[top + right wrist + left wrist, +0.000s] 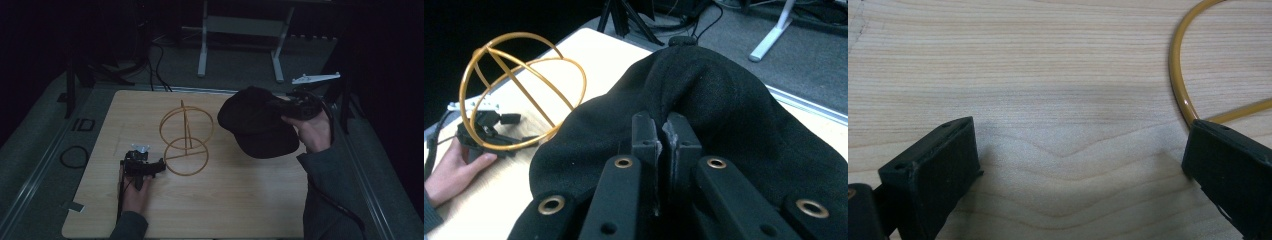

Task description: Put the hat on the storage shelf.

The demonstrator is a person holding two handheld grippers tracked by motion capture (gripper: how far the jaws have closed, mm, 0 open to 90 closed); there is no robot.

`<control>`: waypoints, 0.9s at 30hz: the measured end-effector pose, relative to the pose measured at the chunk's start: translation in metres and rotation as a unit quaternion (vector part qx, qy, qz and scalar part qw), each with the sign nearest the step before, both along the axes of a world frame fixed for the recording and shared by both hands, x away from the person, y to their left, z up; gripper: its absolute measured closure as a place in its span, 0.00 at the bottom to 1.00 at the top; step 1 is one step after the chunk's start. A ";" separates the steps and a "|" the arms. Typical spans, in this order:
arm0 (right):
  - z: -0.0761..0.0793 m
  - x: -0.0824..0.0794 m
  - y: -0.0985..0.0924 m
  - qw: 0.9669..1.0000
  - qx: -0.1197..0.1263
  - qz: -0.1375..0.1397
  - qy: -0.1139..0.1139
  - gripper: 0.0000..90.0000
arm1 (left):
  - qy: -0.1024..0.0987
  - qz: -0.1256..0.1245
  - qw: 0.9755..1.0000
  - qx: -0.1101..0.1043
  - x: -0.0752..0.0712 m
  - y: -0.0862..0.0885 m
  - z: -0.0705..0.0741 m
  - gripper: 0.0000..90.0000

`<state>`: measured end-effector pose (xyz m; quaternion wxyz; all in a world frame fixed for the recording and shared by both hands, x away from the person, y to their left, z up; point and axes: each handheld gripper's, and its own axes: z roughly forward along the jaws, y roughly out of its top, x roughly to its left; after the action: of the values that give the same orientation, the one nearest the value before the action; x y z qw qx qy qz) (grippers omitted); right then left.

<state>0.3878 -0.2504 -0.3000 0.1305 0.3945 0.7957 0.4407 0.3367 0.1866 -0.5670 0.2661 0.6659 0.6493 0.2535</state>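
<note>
**Black cap lifted toward the wire stand**

Dim light covers the room, and behind the pale wooden counter (210,210) there is grey floor with white table legs (202,55) and some dark cables. On the counter stands a golden wire stand (186,137), made of a flat ring at the bottom, a thin post and a round cage on top.

The right gripper (295,107) has its jaws closed tight on a fold of a black cap (255,125). In the right gripper view the two jaws pinch the fabric of the cap (724,100) between them, and the cap hangs above the counter, to the right of the stand and near to it. The left gripper (155,167) rests low on the counter at the base ring of the stand. In the left gripper view its jaws stand wide apart with bare wood between them, and the golden ring (1180,85) curves just beside one jaw; it holds nothing.

The step in hand seems to be carrying the cap over to the stand. The next move probably calls for bringing the hollow of the cap above the round cage and lowering it centred there. The stand looks light, so the left gripper may need to steady the base ring while the cap comes down.
</note>
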 end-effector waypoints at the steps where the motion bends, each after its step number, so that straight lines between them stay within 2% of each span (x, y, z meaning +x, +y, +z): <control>1: 0.000 0.000 0.000 1.000 0.000 0.000 0.000 0.95 | 0.000 0.000 1.000 0.000 0.000 0.000 0.000 0.01; 8: 0.003 0.002 0.001 1.000 0.016 0.012 -0.006 0.95 | 0.000 0.000 1.000 0.000 0.000 0.000 0.000 0.01; 20: 0.012 0.002 0.009 1.000 0.024 0.010 -0.018 0.95 | 0.000 0.000 1.000 0.000 0.000 0.000 0.000 0.01; 27: 0.017 0.002 0.013 0.999 0.036 0.016 -0.026 0.95 | -0.001 0.001 1.000 -0.001 0.000 0.000 0.000 0.01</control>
<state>0.3895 -0.2377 -0.2828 0.1296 0.3746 0.7817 0.4814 0.3368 0.1864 -0.5671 0.2669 0.6647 0.6499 0.2540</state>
